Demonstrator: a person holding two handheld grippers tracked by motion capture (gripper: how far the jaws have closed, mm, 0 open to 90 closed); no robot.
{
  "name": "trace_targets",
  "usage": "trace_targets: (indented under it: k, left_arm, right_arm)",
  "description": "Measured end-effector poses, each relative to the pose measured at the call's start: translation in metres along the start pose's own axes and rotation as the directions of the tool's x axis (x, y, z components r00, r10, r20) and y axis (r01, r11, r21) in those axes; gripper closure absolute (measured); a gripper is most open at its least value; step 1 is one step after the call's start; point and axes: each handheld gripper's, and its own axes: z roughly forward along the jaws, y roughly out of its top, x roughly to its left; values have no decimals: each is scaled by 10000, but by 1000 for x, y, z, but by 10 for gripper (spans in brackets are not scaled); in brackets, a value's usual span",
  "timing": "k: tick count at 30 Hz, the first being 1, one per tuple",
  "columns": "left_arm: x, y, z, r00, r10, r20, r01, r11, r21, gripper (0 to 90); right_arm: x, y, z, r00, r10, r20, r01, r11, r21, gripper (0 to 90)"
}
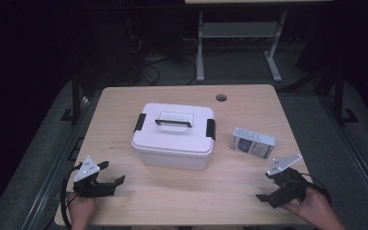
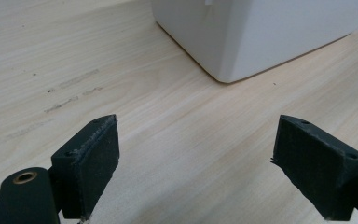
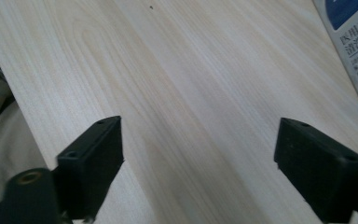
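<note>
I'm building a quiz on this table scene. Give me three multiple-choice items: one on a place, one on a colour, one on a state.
1. Where does the small printed box lie relative to the white storage bin?
A. On its lid
B. To its right
C. To its left

2. What colour are the bin's side latches?
A. Black
B. Red
C. White

3. How does the bin's lid stand?
A. Off
B. Propped open
C. On

Answers:
1 B, the small printed box lies apart, right of the white storage bin.
2 A, the latches are dark.
3 C, the lid covers it.

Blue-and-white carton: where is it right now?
High view: the carton lies flat on the table's right side, just right of the white lidded box.
</note>
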Motion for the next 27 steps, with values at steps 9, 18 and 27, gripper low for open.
trace_targets:
  k: [9,18,27]
  left_arm:
    - [-2,-1,-1,9999,120,45,-120,9999,-87,136]
    - [0,-1,-3,9999,110,41,-109,9998,-176,136]
    - [2,-1,-6,9998,162,-78,-166,9987,-477,137]
  right_arm:
    - [2,9,-7,9987,-394,-329,397,9992,108,174]
    - [0,26,-17,9976,-496,-480,505,9985,189,175]
    - [7,63,-35,9917,-1180,-520,1195,9924,284,176]
